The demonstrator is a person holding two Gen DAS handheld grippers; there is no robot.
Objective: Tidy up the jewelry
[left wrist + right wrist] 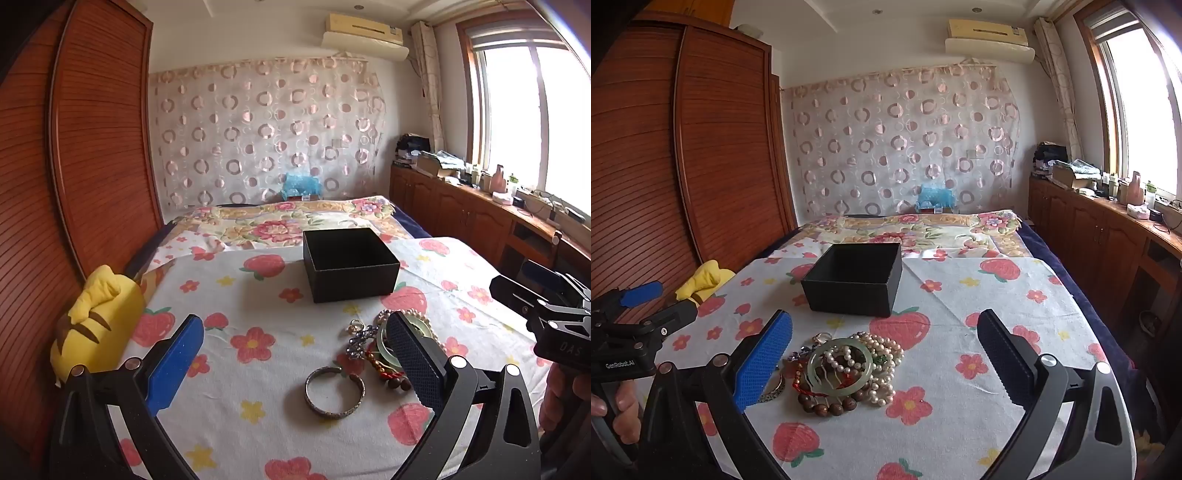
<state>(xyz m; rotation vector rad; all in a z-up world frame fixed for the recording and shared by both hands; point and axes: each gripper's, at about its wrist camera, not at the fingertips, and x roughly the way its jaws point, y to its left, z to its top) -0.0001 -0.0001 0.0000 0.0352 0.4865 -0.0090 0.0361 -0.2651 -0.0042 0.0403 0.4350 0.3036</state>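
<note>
With both tongs, left (295,363) and right (884,356), wide open and empty, we risk dragging the tangled pile of pearl strands, wooden beads and pale green jade bangle (846,369) along when lifting one piece toward the open black square box (855,278).

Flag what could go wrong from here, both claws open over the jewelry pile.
1. The pearl strand is tangled through the jade bangle and wooden beads; lifting one may drag the rest.
2. The silver bangle lies flat on the cloth, so a pinch could slip or snag fabric.
3. The black box looks light; a bump might shift it.
</note>
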